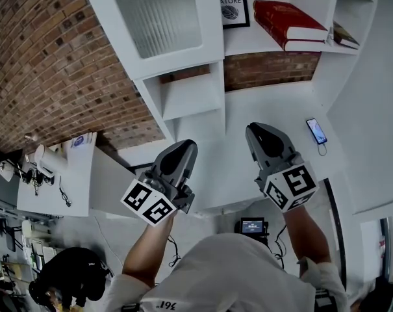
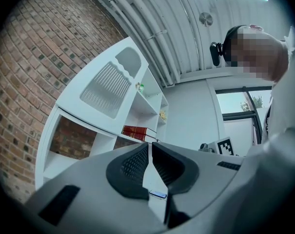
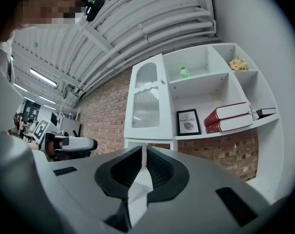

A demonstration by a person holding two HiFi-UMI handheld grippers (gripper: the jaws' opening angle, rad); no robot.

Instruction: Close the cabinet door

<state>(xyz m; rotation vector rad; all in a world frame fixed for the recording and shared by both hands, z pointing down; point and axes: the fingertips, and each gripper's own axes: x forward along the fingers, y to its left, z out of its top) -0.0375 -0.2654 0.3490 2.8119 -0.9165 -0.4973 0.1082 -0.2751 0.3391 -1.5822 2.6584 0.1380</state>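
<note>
The white cabinet door with a ribbed glass pane covers the left upper column of the shelf unit. It looks flat against the front in the right gripper view, where the door stands beside open shelves. Both grippers are held low, close to the person's body and well short of the cabinet. My left gripper is shut with nothing in it, and its jaws point up at the door. My right gripper is shut as well, and its jaws are empty.
Two red books and a framed print sit on the open shelves at the right. A phone lies on the white counter below. A white desk stands at the left by the brick wall, with a person in black nearby.
</note>
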